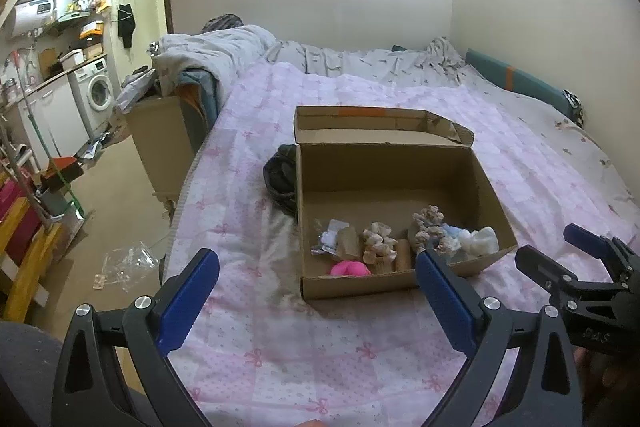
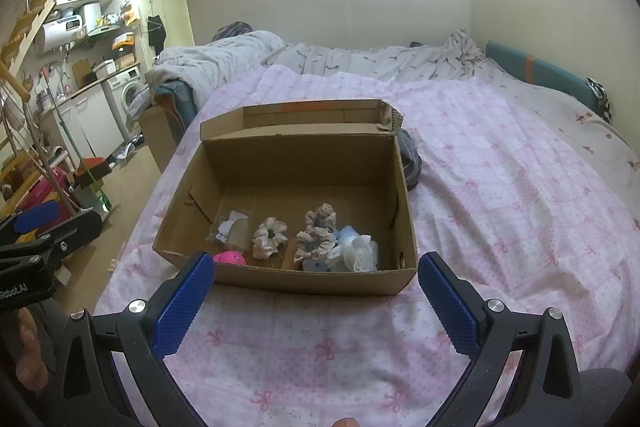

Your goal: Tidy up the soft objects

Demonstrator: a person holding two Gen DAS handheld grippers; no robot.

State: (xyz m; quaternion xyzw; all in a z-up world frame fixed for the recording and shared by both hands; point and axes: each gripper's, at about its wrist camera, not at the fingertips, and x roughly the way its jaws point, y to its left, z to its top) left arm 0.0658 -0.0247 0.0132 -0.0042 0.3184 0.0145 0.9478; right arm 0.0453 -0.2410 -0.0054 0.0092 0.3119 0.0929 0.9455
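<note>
Both tools empty: your left tool (image 1: 318, 281) and right tool (image 2: 316, 283) hover with fingers spread apart. Soft scrunchies (image 2: 270, 237) sit in the cardboard box (image 2: 280, 277) at 12 o'clock, bunched along its near wall. Risk: tangled pile, you could snag two together; near wall may block fingers on the bed (image 2: 500, 187).
</note>
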